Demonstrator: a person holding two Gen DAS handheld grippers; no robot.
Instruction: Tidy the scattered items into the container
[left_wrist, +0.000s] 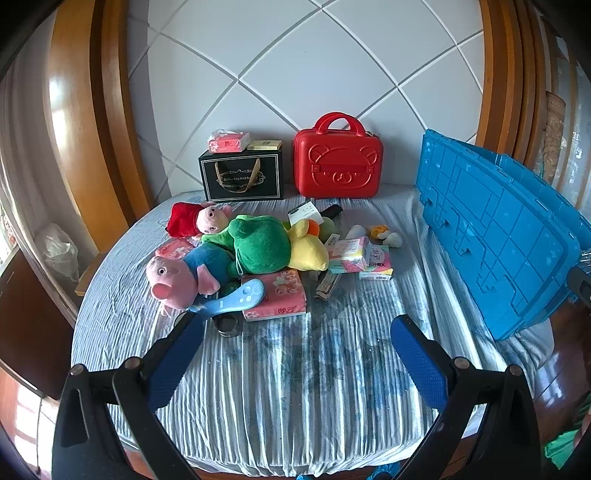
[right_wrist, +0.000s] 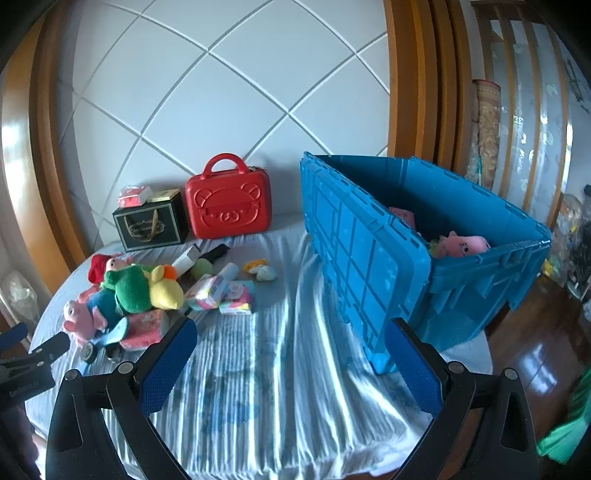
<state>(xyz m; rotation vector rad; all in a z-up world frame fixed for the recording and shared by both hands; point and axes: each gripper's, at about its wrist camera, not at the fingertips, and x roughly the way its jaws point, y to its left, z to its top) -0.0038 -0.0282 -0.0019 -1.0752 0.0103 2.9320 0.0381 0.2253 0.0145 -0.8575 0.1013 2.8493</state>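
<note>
A blue plastic crate (right_wrist: 480, 266) stands open on the right of the bed; its flap (left_wrist: 498, 236) hangs down the near side. A pink pig plush (right_wrist: 463, 245) lies inside it. Scattered on the striped sheet lie a pink pig in blue (left_wrist: 177, 278), a green plush (left_wrist: 262, 242), a yellow duck plush (left_wrist: 308, 247), a pig in red (left_wrist: 195, 219), tissue packs (left_wrist: 275, 295) and small boxes (left_wrist: 349, 254). My left gripper (left_wrist: 295, 330) is open and empty, short of the pile. My right gripper (right_wrist: 290, 338) is open and empty, left of the crate.
A red bear suitcase (left_wrist: 338, 162) and a black gift box (left_wrist: 242, 177) stand against the white padded headboard. A blue shoehorn-like item (left_wrist: 236, 299) and a small metal ring (left_wrist: 227, 325) lie by my left finger. Wooden bed frame curves on both sides.
</note>
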